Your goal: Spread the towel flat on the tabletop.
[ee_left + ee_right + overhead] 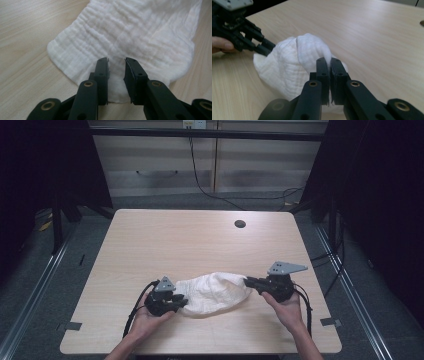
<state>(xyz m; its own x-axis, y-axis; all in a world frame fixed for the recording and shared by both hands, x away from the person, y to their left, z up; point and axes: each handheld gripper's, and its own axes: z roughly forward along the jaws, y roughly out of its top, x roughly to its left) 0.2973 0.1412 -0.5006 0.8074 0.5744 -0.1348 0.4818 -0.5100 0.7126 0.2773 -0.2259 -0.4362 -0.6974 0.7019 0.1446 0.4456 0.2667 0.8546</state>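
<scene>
Just left of the white cloth (215, 293), the left hand-held gripper (179, 301) lay low on the pale wooden surface (190, 240), held in the person's left hand (145, 319). Its tips reached the cloth's left edge. In the left gripper view its jaws stood a little apart over that edge (116, 75), with cloth showing in the gap between them; whether the pads pressed on the fabric could not be told from the pictures.

The cloth itself lay crumpled on the near half of the surface, stretched between the two tools. It looked crinkled and soft, and its left part rested flat on the wood, while its right part rose off it in a bunched fold.

Right of the cloth, the right hand-held gripper (248, 282) was carried in the person's right hand (287, 309), with its grey plate on top. In the right gripper view its jaws were closed tight on a pinch of the cloth's raised fold (329, 65), the fabric bulging up just beyond the tips. Farther from the cloth, toward the far edge, a small round hole (240, 224) sat in the surface.
</scene>
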